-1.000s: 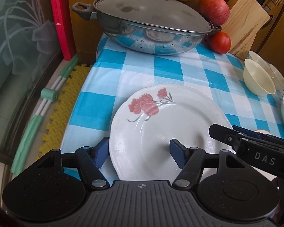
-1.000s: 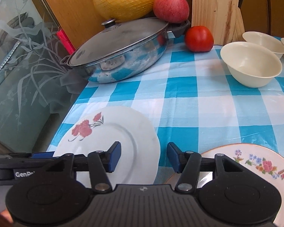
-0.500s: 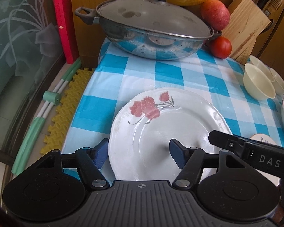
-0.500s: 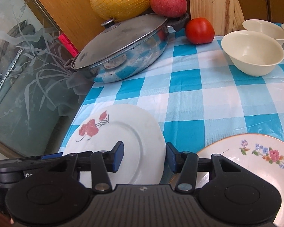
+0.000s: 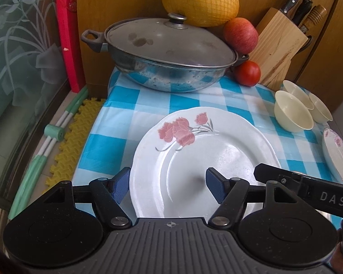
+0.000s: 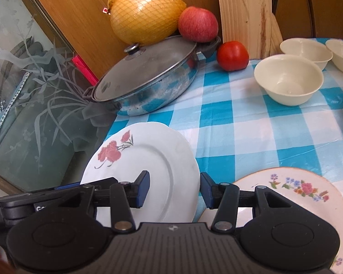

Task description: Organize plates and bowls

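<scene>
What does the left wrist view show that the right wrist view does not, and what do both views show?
Only the left wrist view shows the knife handles in the block and the yellow mat. Only the right wrist view shows the plate with small coloured flowers. Both show the rose plate, the lidded pan, the tomato and three cream bowls.

left hand-held gripper [image 5: 167, 183] jaws apart, straddling near rim of rose plate [image 5: 208, 155] | right hand-held gripper [image 5: 308, 194] alongside | three cream bowls [image 5: 293, 114] far right
</scene>
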Demonstrator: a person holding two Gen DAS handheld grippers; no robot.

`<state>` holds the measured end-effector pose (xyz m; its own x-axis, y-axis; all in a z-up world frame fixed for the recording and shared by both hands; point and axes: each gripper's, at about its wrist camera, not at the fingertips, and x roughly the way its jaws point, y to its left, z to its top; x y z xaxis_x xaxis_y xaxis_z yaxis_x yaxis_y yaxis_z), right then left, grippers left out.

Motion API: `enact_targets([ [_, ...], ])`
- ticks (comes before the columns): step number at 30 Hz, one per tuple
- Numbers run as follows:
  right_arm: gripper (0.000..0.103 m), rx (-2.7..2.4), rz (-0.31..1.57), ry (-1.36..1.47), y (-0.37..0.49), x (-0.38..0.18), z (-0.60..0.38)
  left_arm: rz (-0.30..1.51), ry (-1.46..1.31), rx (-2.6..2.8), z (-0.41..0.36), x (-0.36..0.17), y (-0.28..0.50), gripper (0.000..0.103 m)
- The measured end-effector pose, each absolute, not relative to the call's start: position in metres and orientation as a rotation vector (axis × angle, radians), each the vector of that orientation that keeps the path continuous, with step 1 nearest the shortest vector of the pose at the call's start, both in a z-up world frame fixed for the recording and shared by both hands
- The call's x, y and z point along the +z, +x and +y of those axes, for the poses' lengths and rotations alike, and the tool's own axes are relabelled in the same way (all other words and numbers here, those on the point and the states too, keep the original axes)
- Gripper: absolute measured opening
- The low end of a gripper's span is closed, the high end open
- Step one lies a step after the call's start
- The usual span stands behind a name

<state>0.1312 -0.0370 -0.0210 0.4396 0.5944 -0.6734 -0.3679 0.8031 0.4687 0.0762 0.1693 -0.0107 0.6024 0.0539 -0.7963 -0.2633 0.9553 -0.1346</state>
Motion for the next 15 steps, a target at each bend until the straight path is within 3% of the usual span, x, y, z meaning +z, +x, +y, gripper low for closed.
enact_targets([
  [15,0.046,0.521,0.937,0.287,0.117,-0.015,-0.076,0.883,-0.191,0.118,0.131,-0.002,0.077,0.076],
])
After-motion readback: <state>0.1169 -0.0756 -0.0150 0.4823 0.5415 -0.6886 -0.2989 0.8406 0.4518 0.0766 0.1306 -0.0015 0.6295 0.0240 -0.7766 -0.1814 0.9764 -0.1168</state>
